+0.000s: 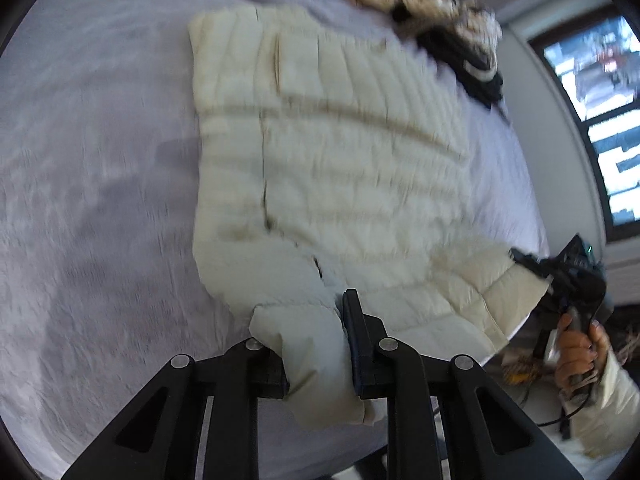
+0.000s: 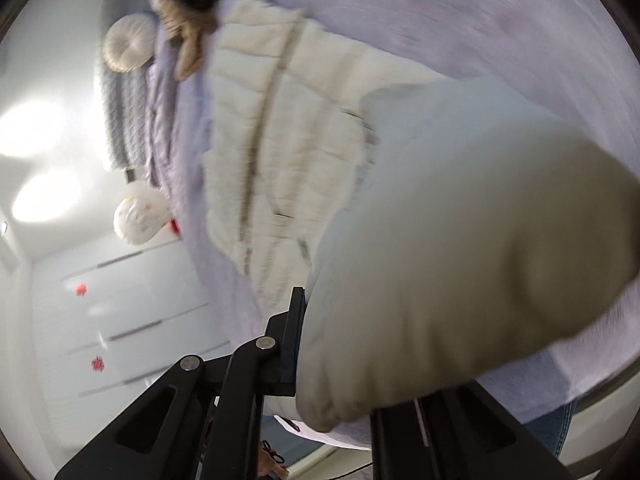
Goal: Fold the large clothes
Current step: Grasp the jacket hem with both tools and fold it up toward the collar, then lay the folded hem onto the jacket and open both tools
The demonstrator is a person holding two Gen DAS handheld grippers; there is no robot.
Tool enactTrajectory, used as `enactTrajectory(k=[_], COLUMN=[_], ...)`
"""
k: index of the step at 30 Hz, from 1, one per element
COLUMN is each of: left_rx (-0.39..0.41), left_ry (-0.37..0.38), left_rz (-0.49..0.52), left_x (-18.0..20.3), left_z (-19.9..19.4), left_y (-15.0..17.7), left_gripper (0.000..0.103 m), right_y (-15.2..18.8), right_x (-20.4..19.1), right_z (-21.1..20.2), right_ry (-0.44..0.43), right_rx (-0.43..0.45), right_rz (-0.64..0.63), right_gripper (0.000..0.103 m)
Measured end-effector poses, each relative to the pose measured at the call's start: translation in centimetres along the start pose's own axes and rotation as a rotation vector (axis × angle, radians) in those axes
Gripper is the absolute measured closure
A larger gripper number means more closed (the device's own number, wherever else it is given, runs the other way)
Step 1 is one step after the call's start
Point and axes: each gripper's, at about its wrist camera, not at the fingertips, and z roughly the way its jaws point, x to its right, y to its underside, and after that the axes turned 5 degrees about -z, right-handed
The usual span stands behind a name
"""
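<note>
A cream quilted puffer jacket (image 1: 332, 152) lies spread on the lilac bed sheet (image 1: 100, 160). My left gripper (image 1: 316, 344) is shut on a fold of the jacket's near edge, which bulges between the fingers. My right gripper (image 2: 340, 352) is shut on another thick fold of the jacket (image 2: 460, 260); the fabric hides its right finger. In the left wrist view the right gripper (image 1: 568, 276) shows at the jacket's right corner, held by a hand. The jacket body (image 2: 280, 140) stretches away in the right wrist view.
A pile of tan and black clothes (image 1: 432, 8) lies at the bed's far end. A window (image 1: 600, 112) is on the right. In the right wrist view, round cushions (image 2: 130, 42) and white cupboards (image 2: 132, 300) stand left of the bed.
</note>
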Motion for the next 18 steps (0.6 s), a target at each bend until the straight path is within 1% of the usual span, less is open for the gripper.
enactTrajectory(k=[3, 4, 6, 7, 9, 10, 12, 14, 16, 18], left_rx=[0.072, 0.087, 0.141, 0.162, 0.218, 0.234, 0.283, 0.310, 0.321, 0.334], left_ry=[0.019, 0.020, 0.032, 0.036, 0.036, 0.034, 0.019, -0.002, -0.018, -0.041], left_rz=[-0.015, -0.017, -0.022, -0.027, -0.041, -0.043, -0.038, -0.031, -0.045, -0.054], left_x=[0.4, 0.8, 1.3, 1.4, 1.7, 1.7, 2.1, 2.3, 1.9, 1.4], left_z=[-1.9, -2.1, -3.1, -3.3, -3.6, -3.7, -3.5, -2.8, -1.9, -0.8], left_y=[-3.1, -3.7, -6.7, -7.7, -10.7, -11.6, -14.4, -16.5, -19.0, -21.0], left_gripper=[0.080, 0.080, 0.080, 0.080, 0.080, 0.080, 0.080, 0.080, 0.080, 0.080], right_y=[-2.5, -3.8, -6.0, -7.3, -9.6, -10.5, -12.8, -15.5, -17.9, -19.8], right_x=[-3.1, -4.6, -6.8, -8.0, -10.3, -11.2, -13.2, -15.1, -16.4, -16.9], right_z=[-0.3, -0.4, -0.4, -0.3, 0.2, 0.5, 1.5, 3.0, 4.7, 6.1], right_ry=[-0.026, -0.038, -0.051, -0.054, -0.061, -0.062, -0.060, -0.047, -0.029, -0.020], right_rx=[0.004, 0.005, 0.004, 0.003, -0.005, -0.009, -0.021, -0.030, -0.033, -0.038], right_rz=[-0.069, -0.100, -0.148, -0.177, -0.227, -0.245, -0.292, -0.337, -0.371, -0.384], right_gripper=[0.092, 0.092, 0.092, 0.092, 0.092, 0.092, 0.092, 0.092, 0.092, 0.092])
